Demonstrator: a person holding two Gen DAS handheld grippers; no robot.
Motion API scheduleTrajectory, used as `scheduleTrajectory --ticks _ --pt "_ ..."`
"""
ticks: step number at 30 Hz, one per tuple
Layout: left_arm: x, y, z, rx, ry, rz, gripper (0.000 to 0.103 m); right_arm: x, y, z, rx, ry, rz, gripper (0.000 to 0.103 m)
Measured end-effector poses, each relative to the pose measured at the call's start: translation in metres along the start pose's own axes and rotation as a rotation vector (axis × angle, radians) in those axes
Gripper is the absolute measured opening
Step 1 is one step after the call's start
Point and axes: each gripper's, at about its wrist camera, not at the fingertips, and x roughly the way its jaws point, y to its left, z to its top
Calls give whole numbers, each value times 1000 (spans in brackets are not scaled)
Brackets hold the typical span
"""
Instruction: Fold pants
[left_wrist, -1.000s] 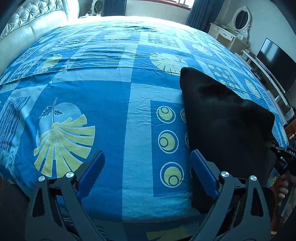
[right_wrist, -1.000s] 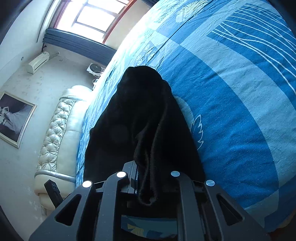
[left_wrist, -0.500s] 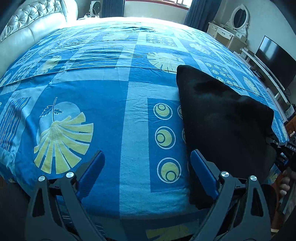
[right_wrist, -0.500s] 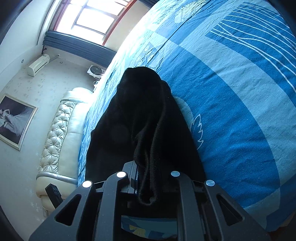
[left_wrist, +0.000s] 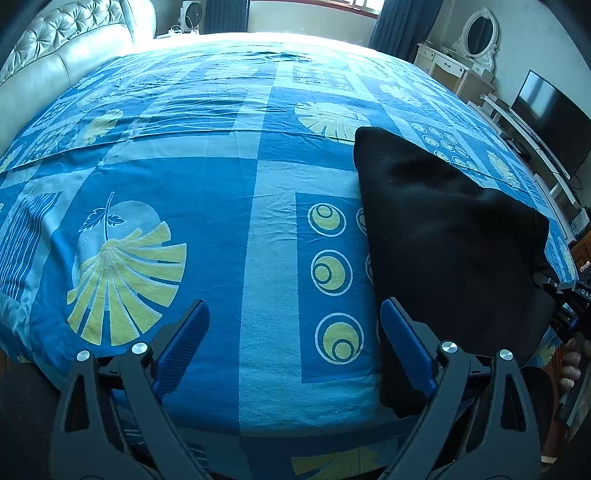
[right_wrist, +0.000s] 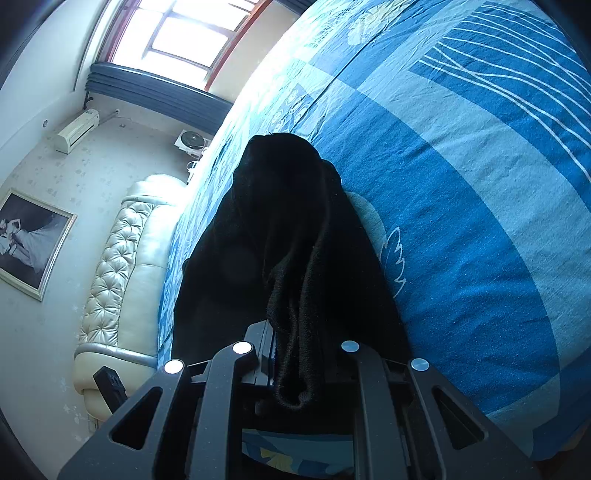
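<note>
Now your right gripper (right_wrist: 295, 354) pinches the black pants (left_wrist: 443, 236), running lengthwise away just right of your wide-open, empty left gripper (left_wrist: 295, 332).

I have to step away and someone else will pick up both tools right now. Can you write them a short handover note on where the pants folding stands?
Right tool: shut on a bunched edge of the black pants.
Left tool: open, holding nothing, over the blue bedspread just beside the pants.
Pants: lying in a long dark strip on the bed near its edge, apparently already folded lengthwise.
Left: probably take the other end with the left tool, fold end over end, then smooth flat.
</note>
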Motion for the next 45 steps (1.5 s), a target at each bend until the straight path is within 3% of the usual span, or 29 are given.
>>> scheduleTrajectory --ticks 8,16,18,20,21,24,32,39,41,43,45 --pt "4 3 0 -9 18 -18 94 -7 -2 1 1 2 2 13" --pt "18 15 4 -78 99 -155 94 -24 -3 2 8 -21 -33 13" --pt "20 18 5 -96 112 -192 94 -33 3 5 -5 -32 -70 24" --pt "22 19 6 -112 126 -249 94 -44 8 7 -22 -67 -122 61" --pt "25 20 6 -123 141 -282 94 -50 10 7 -24 -87 -112 65" --pt "33 24 6 -177 176 -361 94 -50 7 5 4 -65 -40 66" --pt "38 12 5 -197 214 -492 94 -13 0 -9 19 65 0 71" --pt "51 1 2 -236 251 -590 93 -4 -2 -13 18 72 38 75" --pt "54 -7 1 -214 252 -599 84 -4 -4 -16 12 67 45 74" --pt "60 -14 0 -209 271 -612 58 -2 -3 -18 -1 60 41 71" --pt "63 -17 -1 -228 279 -593 54 -1 -6 -22 28 47 40 63"
